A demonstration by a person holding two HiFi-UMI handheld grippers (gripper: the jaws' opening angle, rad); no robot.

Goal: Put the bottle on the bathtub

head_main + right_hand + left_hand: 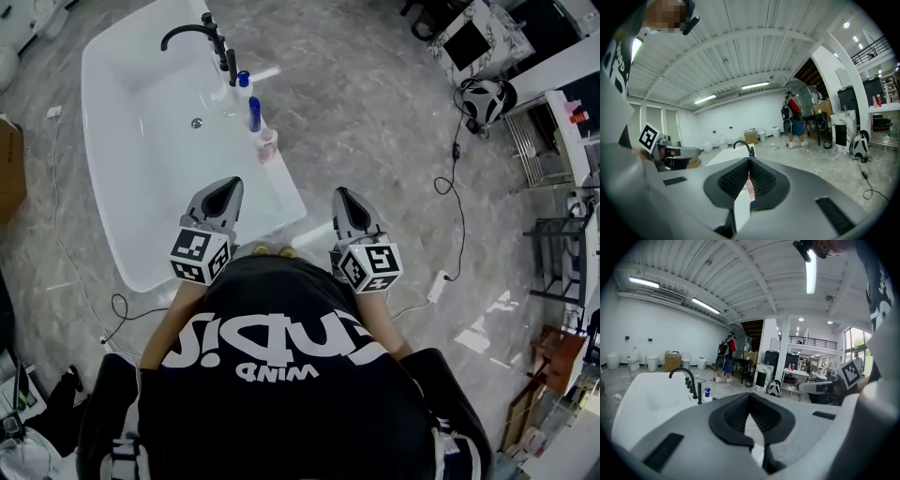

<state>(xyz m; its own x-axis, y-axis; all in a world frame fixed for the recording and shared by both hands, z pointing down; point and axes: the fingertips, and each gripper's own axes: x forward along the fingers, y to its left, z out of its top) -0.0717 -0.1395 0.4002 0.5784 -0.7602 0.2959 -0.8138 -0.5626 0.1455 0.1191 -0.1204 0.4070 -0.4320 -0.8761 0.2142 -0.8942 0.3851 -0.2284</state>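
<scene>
Plainly, nothing is being carried at the moment. Off to the left, the white bathtub (141, 178) stretches away in front of the left gripper (226, 187), which is clenched on nothing and held close to the person's chest. Ahead of that gripper and a little to its right, three small bottles stand in a row on the tub's rim, running back toward the black faucet (192, 33). The blue-capped bottle (242, 86) is farthest, the blue bottle (254, 113) is in the middle and the pink bottle (268, 143) is nearest. I can't say which is the task's bottle, but all three already stand on the tub. The right gripper (344, 197) is likewise closed tight and empty, and the pink bottle only shows beyond its tips, ahead and to its left. I'd judge these to be light plastic bottles, stiff enough for a firm pinch. They look smooth, perhaps slick beside a tub, and tall for their bases, so easily toppled. Mid-body, below the cap, looks the safest hold.
</scene>
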